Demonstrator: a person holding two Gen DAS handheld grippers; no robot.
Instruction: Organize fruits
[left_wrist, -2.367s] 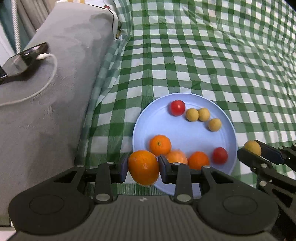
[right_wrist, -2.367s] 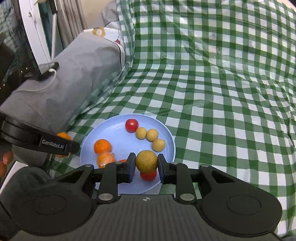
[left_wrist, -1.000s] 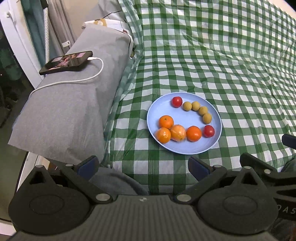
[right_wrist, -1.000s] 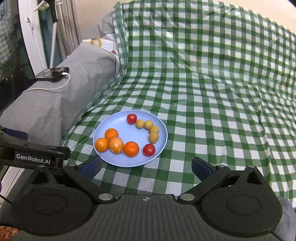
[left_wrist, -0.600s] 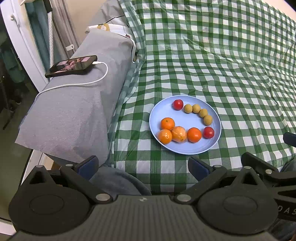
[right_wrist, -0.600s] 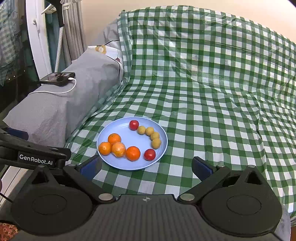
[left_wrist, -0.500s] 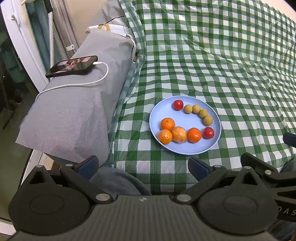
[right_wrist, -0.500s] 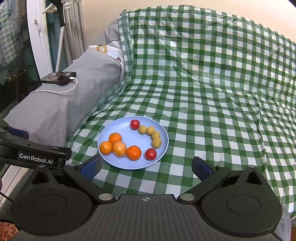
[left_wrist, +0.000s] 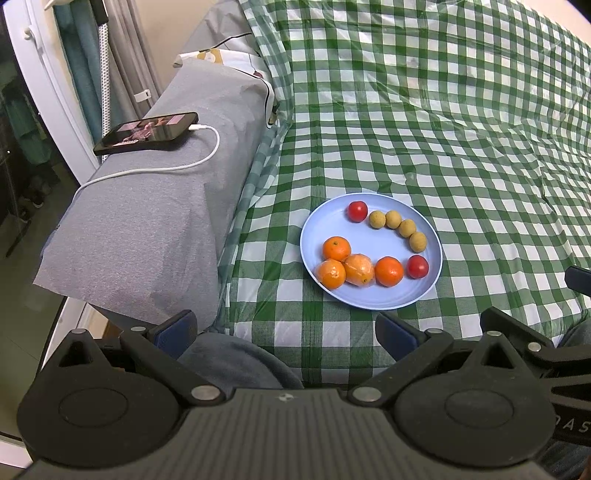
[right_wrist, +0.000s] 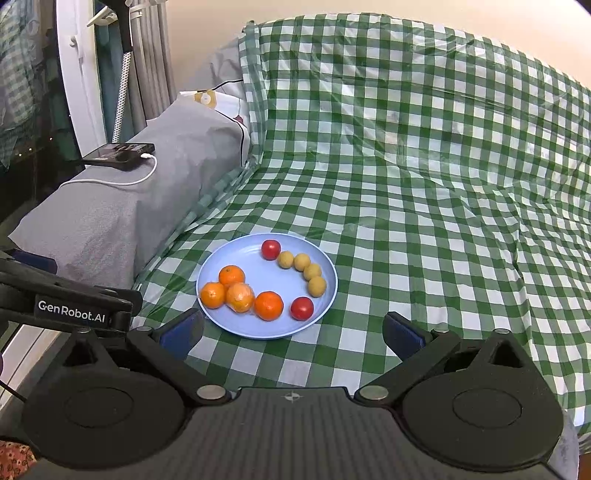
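Both tools are held back from the fruit, empty. Left tool (left_wrist: 284, 328): jaws spread wide apart, nothing between them; a grey fabric fold shows below the gap. Right tool (right_wrist: 293, 330): jaws likewise wide apart, nothing held. Round light-blue plastic plate (left_wrist: 373, 299) (right_wrist: 236, 325) sits on the green-and-white checked plastic cover (left_wrist: 424, 129) of the bed, near its left edge and towards the near edge, just beside the grey fabric-covered bolster (left_wrist: 155, 206) that runs along that side. All fruit lies on the plate. Four orange mandarins (left_wrist: 360, 269) (right_wrist: 240, 295) cluster at the plate's left and near side: three in a touching row along the near rim, the fourth behind the row's left end; the middle one appears wrapped in clear film. Four small tan round fruits (left_wrist: 399, 227) (right_wrist: 306, 269) form a touching arc along the far-right rim. Two red cherry tomatoes: one (left_wrist: 357, 211) (right_wrist: 270, 249) at the far end of the tan arc, the other (left_wrist: 417, 266) (right_wrist: 301, 308) at the near right, between the last mandarin and the arc's near end. A black smartphone (left_wrist: 146, 133) with a white charging cable (left_wrist: 162, 168) rests on top of the bolster, well apart from the plate.
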